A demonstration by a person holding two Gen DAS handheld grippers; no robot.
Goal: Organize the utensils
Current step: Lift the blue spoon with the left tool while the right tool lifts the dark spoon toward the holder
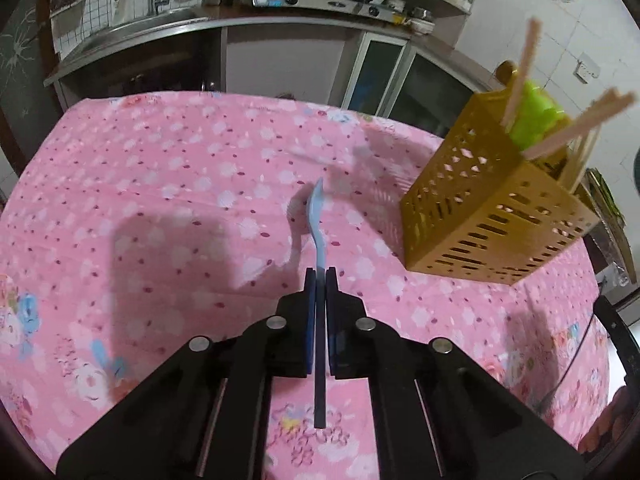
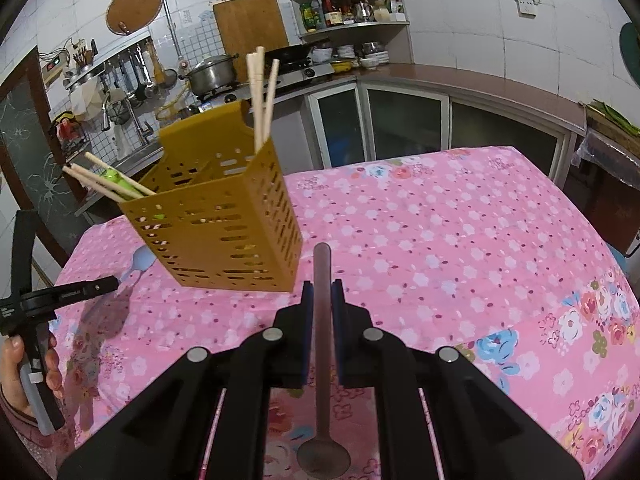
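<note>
Table [image 2: 460, 240]: covered by a pink cloth with a flower print; all the utensils of the task are on it or above it.
Utensil holder [image 2: 224, 236]: a yellow-brown plastic basket with slots in its walls; it stands on the cloth, toward the far left side in the right wrist view.
Chopsticks [image 2: 262, 96]: pale wooden ones stand in the holder; one group is nearly upright at the right corner, another group leans out to the left.
Green object [image 1: 536, 114]: bright green plastic, inside the holder among the chopsticks; what it is I cannot tell.
Left gripper [image 1: 320, 276]: its jaws are closed on the handle of a light blue plastic spoon [image 1: 316, 216]; the bowl end points forward and is lifted a little above the cloth, to the left of the holder.
Right gripper [image 2: 322, 292]: its jaws are almost closed and clamp the handle of a brown spoon [image 2: 322, 360]; the handle end points forward toward the holder, and the round bowl hangs back toward the camera.
Person's hand [image 2: 24, 364]: holds the grip of the left gripper at the left edge.
</note>
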